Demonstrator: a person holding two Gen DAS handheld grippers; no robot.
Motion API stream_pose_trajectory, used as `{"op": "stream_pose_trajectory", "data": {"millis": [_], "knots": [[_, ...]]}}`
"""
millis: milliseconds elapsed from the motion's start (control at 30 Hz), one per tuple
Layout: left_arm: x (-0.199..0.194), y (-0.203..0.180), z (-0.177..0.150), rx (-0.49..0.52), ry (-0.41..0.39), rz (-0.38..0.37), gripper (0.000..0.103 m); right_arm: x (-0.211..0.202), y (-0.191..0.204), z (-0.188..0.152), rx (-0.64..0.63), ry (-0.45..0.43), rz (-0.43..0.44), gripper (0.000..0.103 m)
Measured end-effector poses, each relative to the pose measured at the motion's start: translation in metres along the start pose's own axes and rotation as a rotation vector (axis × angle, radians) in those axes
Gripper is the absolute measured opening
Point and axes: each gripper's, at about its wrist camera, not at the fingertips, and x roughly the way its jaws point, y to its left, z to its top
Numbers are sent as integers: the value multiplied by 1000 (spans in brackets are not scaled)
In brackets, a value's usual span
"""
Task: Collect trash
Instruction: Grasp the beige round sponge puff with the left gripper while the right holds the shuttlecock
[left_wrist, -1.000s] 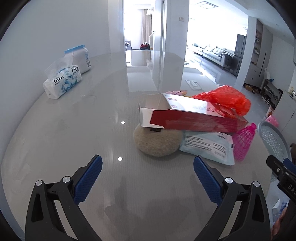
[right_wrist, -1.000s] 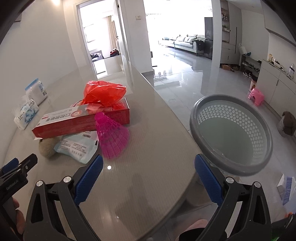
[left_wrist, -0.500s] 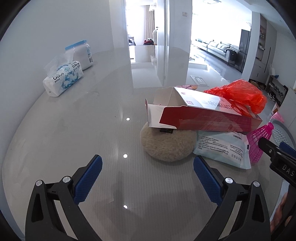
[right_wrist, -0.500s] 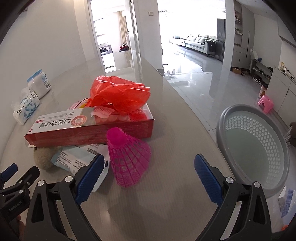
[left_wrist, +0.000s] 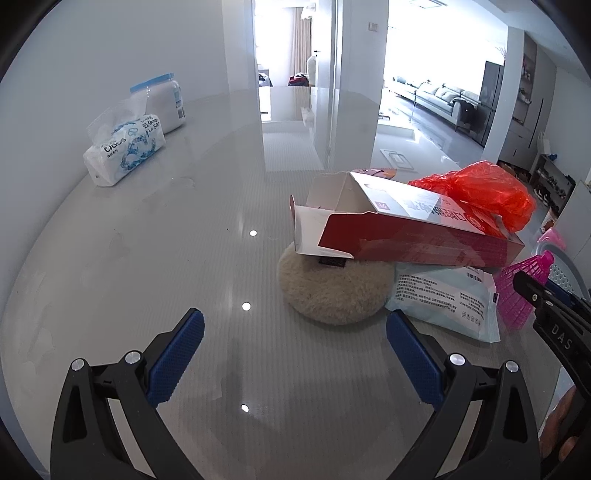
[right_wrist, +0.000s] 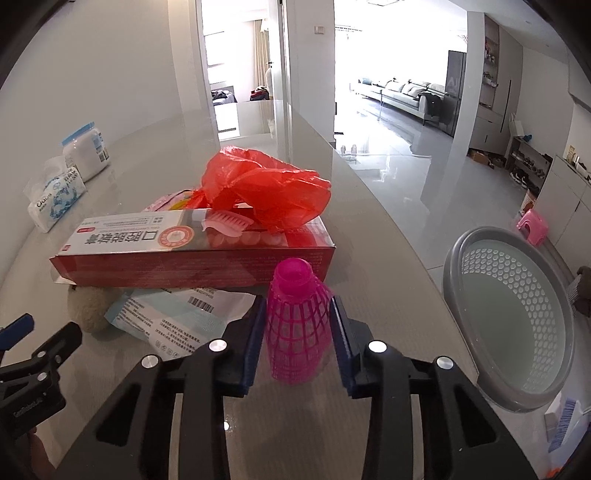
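A pink plastic shuttlecock (right_wrist: 295, 280) stands on the grey table (right_wrist: 369, 258), cork end pointing away from me. My right gripper (right_wrist: 297, 306) is closing on it, and its blue pads touch both sides of the mesh skirt. Behind the shuttlecock a long red box (right_wrist: 192, 251) lies on a pale blue packet (right_wrist: 177, 310) and a beige fluffy pad (left_wrist: 332, 291). A crumpled red plastic bag (right_wrist: 266, 184) rests on the box's far end. My left gripper (left_wrist: 294, 317) hovers open just short of the fluffy pad, with nothing between its fingers.
A grey perforated basket (right_wrist: 458, 258) sits below the table's right edge. A tissue pack (left_wrist: 125, 147) and a blue-lidded jar (left_wrist: 162, 99) stand at the far left by the wall. A pink stool (right_wrist: 532, 225) is on the floor beyond the basket.
My right gripper moved left to the shuttlecock and its jaws went from wide apart to closed around the skirt. The left gripper stayed open and nearly still.
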Motion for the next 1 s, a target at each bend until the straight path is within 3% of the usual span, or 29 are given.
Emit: {"op": "stream_pose_trajectory", "data": {"millis": [367,867,1000], "knots": [[18,6,10,-74,59,-107,97,-38,-19,-19,55,-48,-5,33],[30,-12,25,-31,22,-29,95,-42,-37,-31,109,-41,40,33],[37,-7,24,-49,48,-67,71,-43,-38,-32,114,-39,45,33]]}}
